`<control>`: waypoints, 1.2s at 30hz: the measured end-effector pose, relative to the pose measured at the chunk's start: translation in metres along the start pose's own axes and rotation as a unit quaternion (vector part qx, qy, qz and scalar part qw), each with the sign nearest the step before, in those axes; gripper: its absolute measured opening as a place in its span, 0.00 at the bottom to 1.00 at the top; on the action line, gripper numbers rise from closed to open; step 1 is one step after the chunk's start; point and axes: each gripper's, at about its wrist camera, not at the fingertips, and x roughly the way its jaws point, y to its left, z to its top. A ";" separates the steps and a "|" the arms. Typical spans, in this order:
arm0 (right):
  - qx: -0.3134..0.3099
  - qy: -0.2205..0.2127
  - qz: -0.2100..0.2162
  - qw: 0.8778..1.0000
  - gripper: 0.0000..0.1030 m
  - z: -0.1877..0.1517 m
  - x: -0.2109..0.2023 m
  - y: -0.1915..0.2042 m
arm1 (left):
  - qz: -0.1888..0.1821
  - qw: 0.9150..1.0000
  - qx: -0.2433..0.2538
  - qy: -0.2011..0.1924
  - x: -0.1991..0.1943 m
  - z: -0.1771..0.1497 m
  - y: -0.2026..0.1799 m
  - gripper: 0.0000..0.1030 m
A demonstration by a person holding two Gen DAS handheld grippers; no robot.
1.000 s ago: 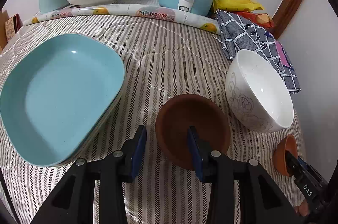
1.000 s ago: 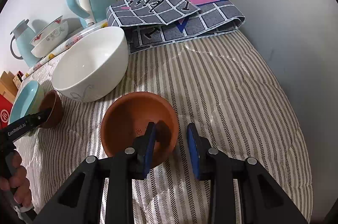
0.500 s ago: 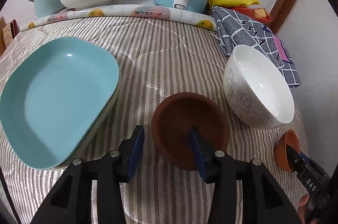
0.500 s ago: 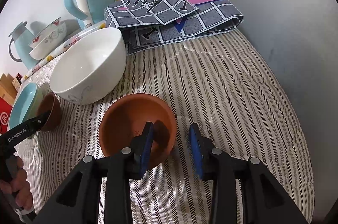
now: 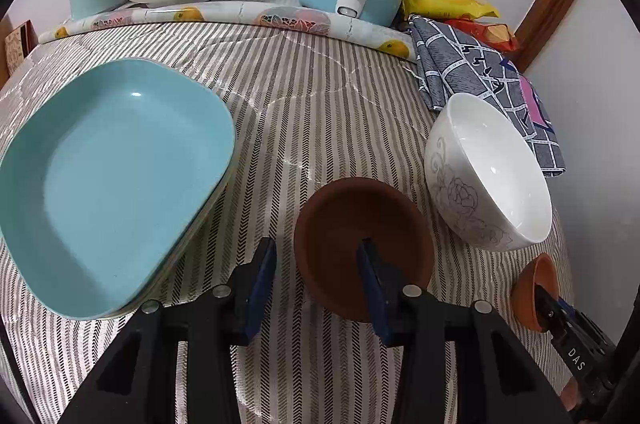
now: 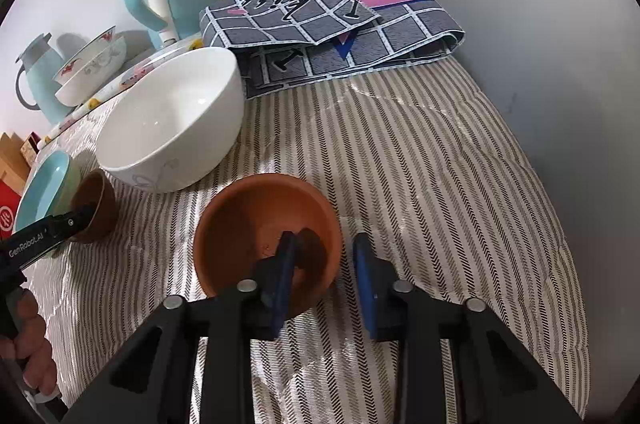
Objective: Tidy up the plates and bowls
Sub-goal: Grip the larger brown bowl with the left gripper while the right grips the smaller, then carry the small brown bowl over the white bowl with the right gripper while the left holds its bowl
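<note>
The left gripper (image 5: pixel 316 276) is straddling the dark brown bowl's (image 5: pixel 362 228) near rim with fingers parted, while the right gripper (image 6: pixel 324 274) is likewise straddling the orange bowl's (image 6: pixel 260 220) rim, the white bowl (image 6: pixel 172 116) sitting at eleven o'clock.

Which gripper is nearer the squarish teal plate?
Left. The left gripper is at the dark brown clay bowl beside the teal plate; the right gripper is at the orange clay bowl, beyond the white bowl.
</note>
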 end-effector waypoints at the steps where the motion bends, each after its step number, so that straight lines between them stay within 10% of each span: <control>1: -0.003 0.000 0.002 1.000 0.21 0.000 0.000 0.001 | -0.001 1.000 -0.001 0.000 0.000 0.000 0.001 0.36; 15: -0.007 -0.017 -0.002 1.000 0.07 0.001 -0.011 0.008 | 0.000 1.000 0.012 -0.001 -0.004 0.006 0.000 0.09; 36: -0.020 -0.039 -0.009 0.999 0.07 0.001 -0.036 0.024 | -0.017 1.000 0.022 -0.014 -0.028 0.008 0.002 0.08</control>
